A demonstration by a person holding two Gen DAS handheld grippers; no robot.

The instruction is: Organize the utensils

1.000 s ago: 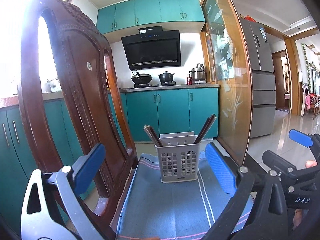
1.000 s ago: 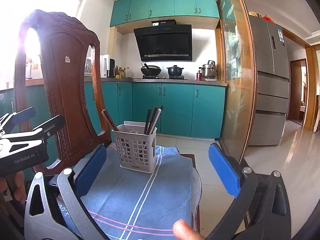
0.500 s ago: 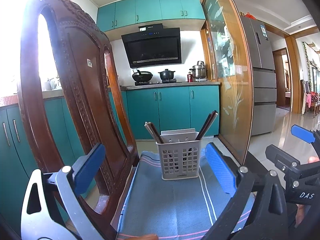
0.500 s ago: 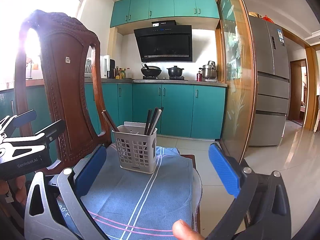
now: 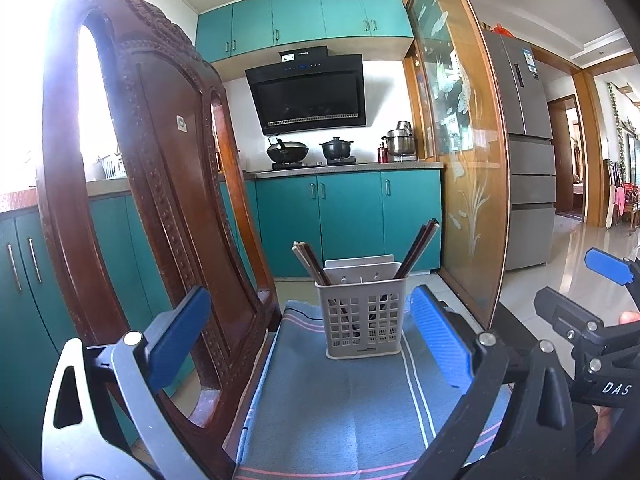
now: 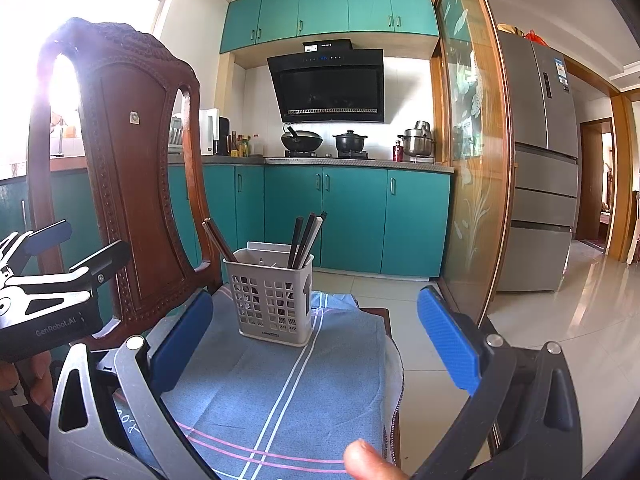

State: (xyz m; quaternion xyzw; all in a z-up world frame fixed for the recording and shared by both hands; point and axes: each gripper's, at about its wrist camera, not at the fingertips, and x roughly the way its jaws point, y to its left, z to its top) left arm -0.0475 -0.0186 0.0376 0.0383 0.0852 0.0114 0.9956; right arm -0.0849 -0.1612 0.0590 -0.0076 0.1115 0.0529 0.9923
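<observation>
Ahead of my two spread, empty claws (image 5: 310,338) (image 6: 316,338), the basket (image 5: 363,320) holds chopsticks (image 5: 416,249) leaning outward, tips up.

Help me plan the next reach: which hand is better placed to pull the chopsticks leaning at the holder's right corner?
Probably the right. Both tongs, left and right, are open and empty, short of the utensil holder. The right-leaning chopsticks sit on the right hand's side.
</observation>
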